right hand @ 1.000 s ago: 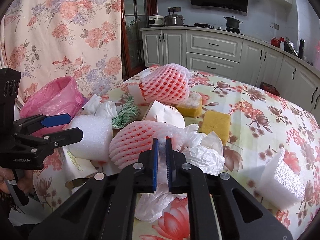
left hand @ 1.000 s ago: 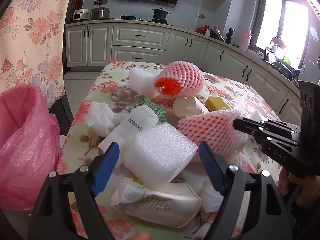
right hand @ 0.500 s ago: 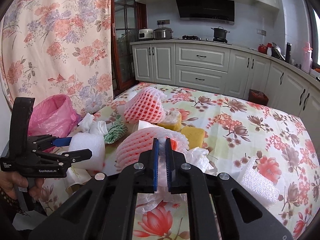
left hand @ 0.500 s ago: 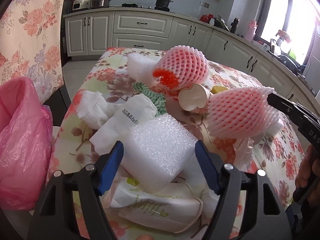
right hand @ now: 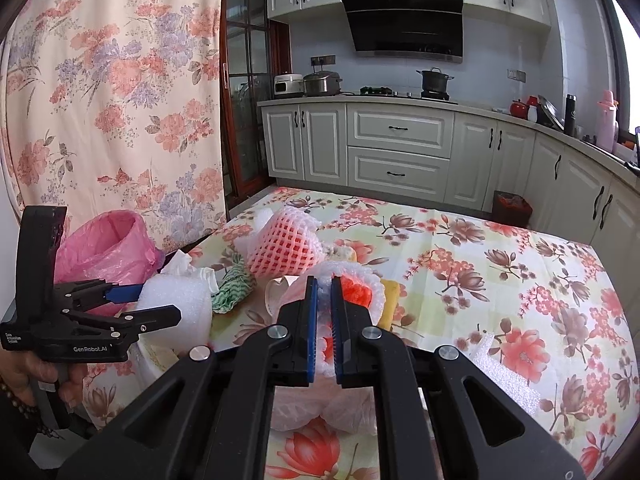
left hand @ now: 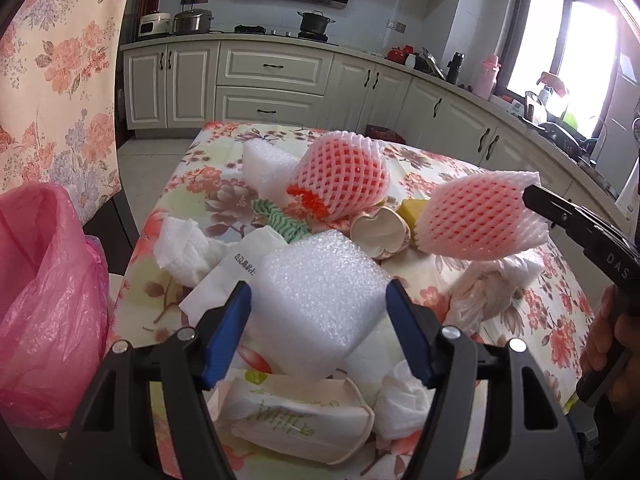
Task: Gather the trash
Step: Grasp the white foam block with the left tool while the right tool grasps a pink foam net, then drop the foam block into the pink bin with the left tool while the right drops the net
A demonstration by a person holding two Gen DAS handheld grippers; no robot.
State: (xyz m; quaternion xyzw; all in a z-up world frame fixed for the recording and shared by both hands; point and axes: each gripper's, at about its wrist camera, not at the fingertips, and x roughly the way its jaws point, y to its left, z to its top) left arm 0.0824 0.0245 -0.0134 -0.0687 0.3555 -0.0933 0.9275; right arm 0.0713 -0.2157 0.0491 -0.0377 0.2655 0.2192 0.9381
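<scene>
Bench [right hand: 500, 264] edge w/ bare cloth at 3 o'clock. Pink bag [left hand: 44, 300] at 9, contents unseen. Left hand-held gripper [left hand: 318, 312] closing round foam block [left hand: 320, 300]; right hand-held gripper [right hand: 325, 320] pinching net sleeve [left hand: 480, 216].

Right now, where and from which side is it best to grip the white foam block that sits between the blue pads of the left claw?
Grip the white bubbly foam block across its two flat side faces, coming from the near table edge as the left claw does now. Its jaws are closing, one pad on each side of it. Its top face is broad, and it lies tilted on soft paper trash, so a light squeeze at mid-height seems safest.
</scene>
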